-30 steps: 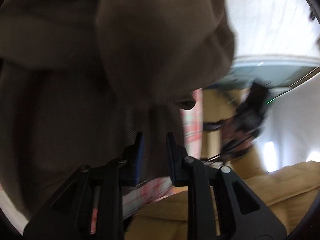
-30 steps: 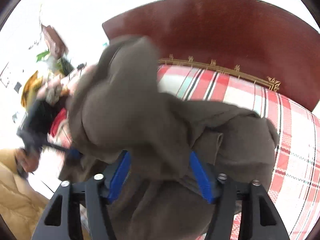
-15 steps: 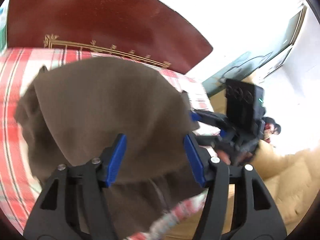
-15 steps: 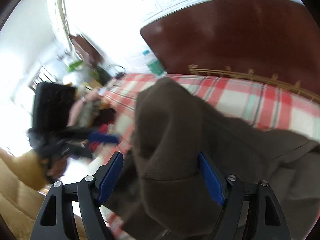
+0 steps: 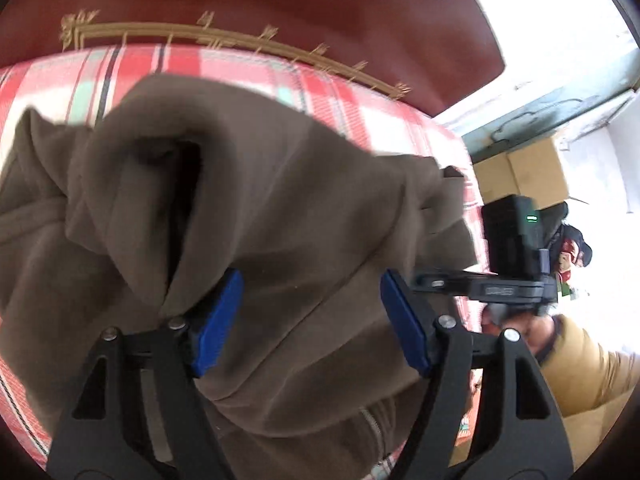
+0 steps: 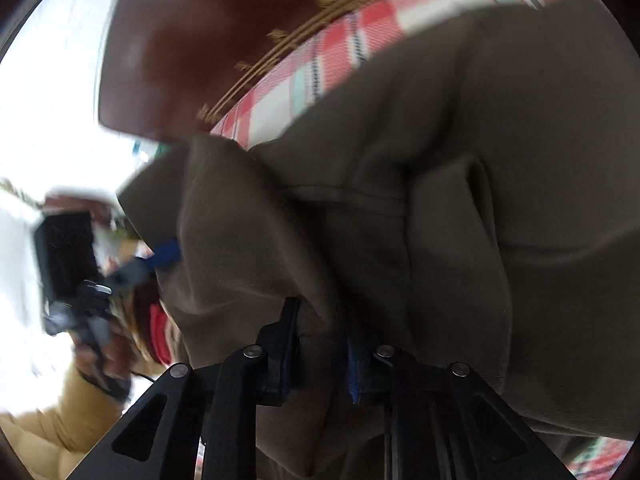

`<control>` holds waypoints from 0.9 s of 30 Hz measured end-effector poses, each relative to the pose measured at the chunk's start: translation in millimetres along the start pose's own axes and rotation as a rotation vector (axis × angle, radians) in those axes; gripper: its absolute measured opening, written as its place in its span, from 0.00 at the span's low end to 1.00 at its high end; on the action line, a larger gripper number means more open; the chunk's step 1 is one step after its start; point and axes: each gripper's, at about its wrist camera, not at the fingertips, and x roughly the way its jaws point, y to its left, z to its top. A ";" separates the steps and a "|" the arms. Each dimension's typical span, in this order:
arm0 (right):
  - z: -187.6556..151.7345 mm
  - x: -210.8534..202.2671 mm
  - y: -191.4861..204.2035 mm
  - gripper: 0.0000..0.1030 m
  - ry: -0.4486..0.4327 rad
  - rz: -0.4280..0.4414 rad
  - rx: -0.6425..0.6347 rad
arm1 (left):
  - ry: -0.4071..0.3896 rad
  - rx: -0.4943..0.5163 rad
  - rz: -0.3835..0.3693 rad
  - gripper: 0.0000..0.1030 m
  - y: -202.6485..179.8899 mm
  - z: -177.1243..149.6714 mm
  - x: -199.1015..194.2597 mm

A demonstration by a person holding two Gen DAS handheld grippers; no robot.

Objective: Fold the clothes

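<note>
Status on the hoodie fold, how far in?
Early. Done: nothing neat, the brown hoodie lies bunched on the plaid bed. In hand: right gripper closing on a fold; left gripper opening, gripping nothing. Left: flatten, fold sleeves and body.

Blown-out daylight, fisheye-warped edges, seemingly some motion blur.

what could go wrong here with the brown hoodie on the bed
The right tongs are closing on a thick bunch of the hoodie, so several layers may get pinched and the fold could come out lumpy. The left tongs are opening with cloth between them, so that side may slump onto the plaid sheet.
</note>
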 end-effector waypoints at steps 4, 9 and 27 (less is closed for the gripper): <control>-8.0 -33.2 33.8 0.36 -0.102 -0.093 -0.116 | -0.031 0.061 -0.024 0.71 -12.7 3.4 -22.9; -13.8 -66.7 96.7 0.40 -0.229 -0.027 -0.366 | -0.033 0.091 -0.046 0.71 -14.5 12.6 -24.1; -35.4 -43.2 70.1 0.28 -0.077 0.015 -0.377 | -0.027 -0.064 -0.154 0.70 2.6 -51.6 -34.0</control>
